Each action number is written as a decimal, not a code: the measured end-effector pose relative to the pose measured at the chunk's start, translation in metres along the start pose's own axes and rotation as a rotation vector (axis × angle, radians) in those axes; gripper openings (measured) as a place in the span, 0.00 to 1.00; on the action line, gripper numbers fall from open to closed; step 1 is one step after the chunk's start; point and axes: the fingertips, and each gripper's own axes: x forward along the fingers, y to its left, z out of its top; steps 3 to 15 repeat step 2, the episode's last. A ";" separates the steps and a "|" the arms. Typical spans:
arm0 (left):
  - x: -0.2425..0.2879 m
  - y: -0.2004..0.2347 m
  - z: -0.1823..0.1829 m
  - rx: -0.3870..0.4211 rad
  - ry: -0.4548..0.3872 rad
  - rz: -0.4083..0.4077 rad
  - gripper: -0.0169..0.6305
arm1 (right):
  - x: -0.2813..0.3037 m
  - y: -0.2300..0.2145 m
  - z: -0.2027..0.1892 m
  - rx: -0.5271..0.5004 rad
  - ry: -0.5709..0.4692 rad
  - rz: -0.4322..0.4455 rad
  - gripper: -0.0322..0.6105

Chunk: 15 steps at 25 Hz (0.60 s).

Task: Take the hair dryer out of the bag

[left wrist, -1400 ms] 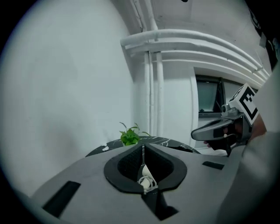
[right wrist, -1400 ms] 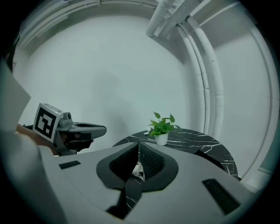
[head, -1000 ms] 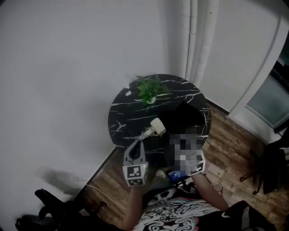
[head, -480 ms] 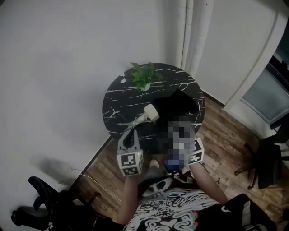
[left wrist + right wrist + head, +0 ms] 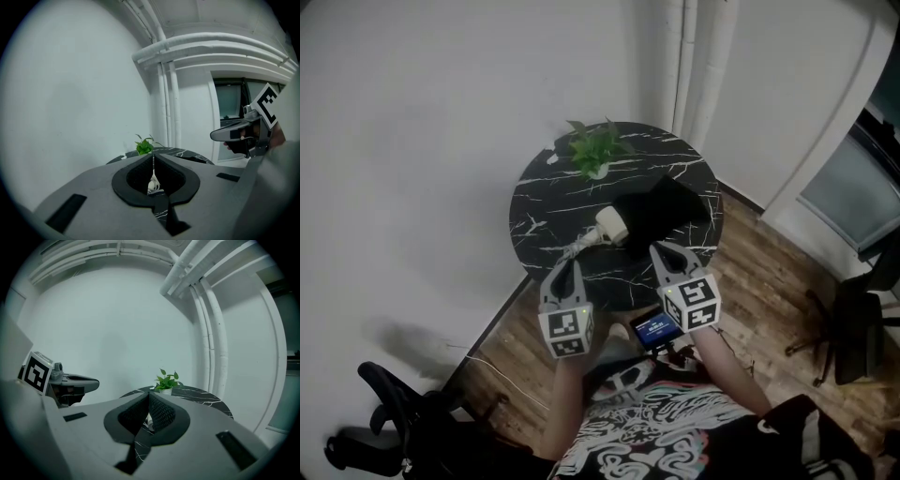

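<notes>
The white hair dryer (image 5: 607, 225) lies on the round black marble table (image 5: 546, 192), its head against the mouth of the black bag (image 5: 664, 208); its cord (image 5: 576, 247) trails toward the near edge. My left gripper (image 5: 565, 273) hovers over the near table edge, just short of the cord, shut and empty. My right gripper (image 5: 663, 251) is beside it, near the bag's front, also shut and empty. In the left gripper view the closed jaws (image 5: 153, 157) frame the hair dryer (image 5: 152, 184). The right gripper view shows its jaws (image 5: 149, 395) pressed together.
A small potted plant (image 5: 596, 150) stands at the table's far side. White wall and pipes (image 5: 692, 66) rise behind. An office chair (image 5: 389, 417) sits at lower left, a dark chair (image 5: 853, 333) at right. A lit screen (image 5: 654, 330) hangs at the person's chest.
The right gripper now shows in the head view, clear of the blurred patch. The head view has shifted, so the table sits higher. Hair dryer and bag lie as before.
</notes>
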 end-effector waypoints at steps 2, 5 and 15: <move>0.000 0.003 0.000 -0.002 0.003 -0.001 0.06 | 0.003 0.001 0.002 0.000 0.003 0.003 0.08; 0.000 0.003 0.000 -0.002 0.003 -0.001 0.06 | 0.003 0.001 0.002 0.000 0.003 0.003 0.08; 0.000 0.003 0.000 -0.002 0.003 -0.001 0.06 | 0.003 0.001 0.002 0.000 0.003 0.003 0.08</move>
